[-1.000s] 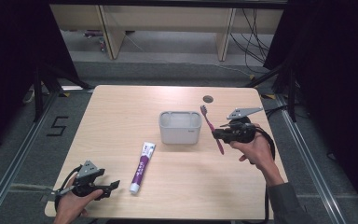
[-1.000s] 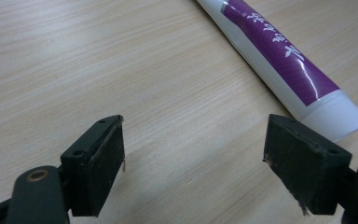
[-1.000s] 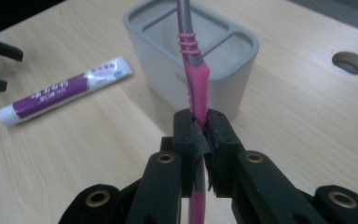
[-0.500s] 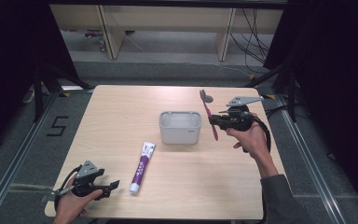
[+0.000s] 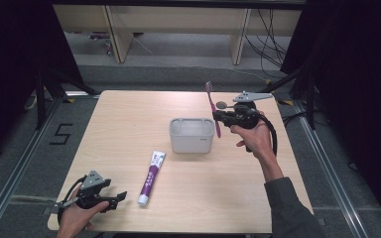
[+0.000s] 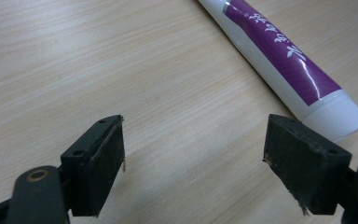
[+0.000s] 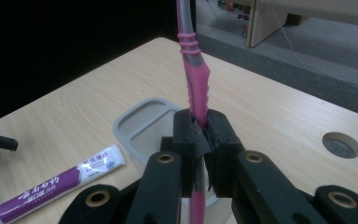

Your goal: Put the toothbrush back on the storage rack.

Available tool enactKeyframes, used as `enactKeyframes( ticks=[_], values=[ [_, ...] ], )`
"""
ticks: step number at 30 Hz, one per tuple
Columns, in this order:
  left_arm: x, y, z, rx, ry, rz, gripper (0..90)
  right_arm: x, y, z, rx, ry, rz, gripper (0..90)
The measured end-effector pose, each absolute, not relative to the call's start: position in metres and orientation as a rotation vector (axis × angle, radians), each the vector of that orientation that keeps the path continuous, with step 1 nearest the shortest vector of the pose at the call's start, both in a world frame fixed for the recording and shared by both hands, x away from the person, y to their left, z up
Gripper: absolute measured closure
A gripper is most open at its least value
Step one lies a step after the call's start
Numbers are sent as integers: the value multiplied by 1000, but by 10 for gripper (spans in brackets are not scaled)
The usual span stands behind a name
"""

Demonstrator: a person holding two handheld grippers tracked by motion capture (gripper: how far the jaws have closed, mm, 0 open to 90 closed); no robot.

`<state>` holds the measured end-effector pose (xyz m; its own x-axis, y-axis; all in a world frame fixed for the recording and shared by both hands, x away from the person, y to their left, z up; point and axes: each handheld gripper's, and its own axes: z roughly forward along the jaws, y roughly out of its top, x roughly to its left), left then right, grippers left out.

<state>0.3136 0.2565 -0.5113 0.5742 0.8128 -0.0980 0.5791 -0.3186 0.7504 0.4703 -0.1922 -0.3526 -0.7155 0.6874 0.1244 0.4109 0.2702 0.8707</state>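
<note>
A pink toothbrush [image 5: 212, 108] stands nearly upright in the air, its head up, just right of a grey rectangular cup [image 5: 192, 135] at the table's middle. My right gripper [image 5: 218, 117] is shut on its handle; the right gripper view shows the pink handle [image 7: 196, 93] pinched between the two black pads, with the grey cup [image 7: 142, 125] behind and below. A white and purple toothpaste tube [image 5: 151, 177] lies flat in front of the cup. My left gripper [image 5: 118, 199] rests at the near left corner, open and empty, its pads [image 6: 101, 163] wide apart beside the tube's cap [image 6: 338, 116].
The wooden table [image 5: 129, 119] has a round hole [image 5: 222, 105] near its far right edge, behind the right gripper. Dark floor and shelving legs lie beyond the far edge. A floor marking reads 5 at the left [image 5: 59, 134].
My right gripper has carried the toothbrush up and away toward the far side, and the brush has swung from slanted to nearly upright. The left gripper has stayed still.
</note>
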Motion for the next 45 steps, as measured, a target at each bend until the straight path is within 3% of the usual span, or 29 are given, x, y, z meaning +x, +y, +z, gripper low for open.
enactKeyframes(
  ticks=[45],
  values=[
    [313,255,-512,1971,1121,399,153,511,-162,-379,1112,2164,1448,840]
  ],
)
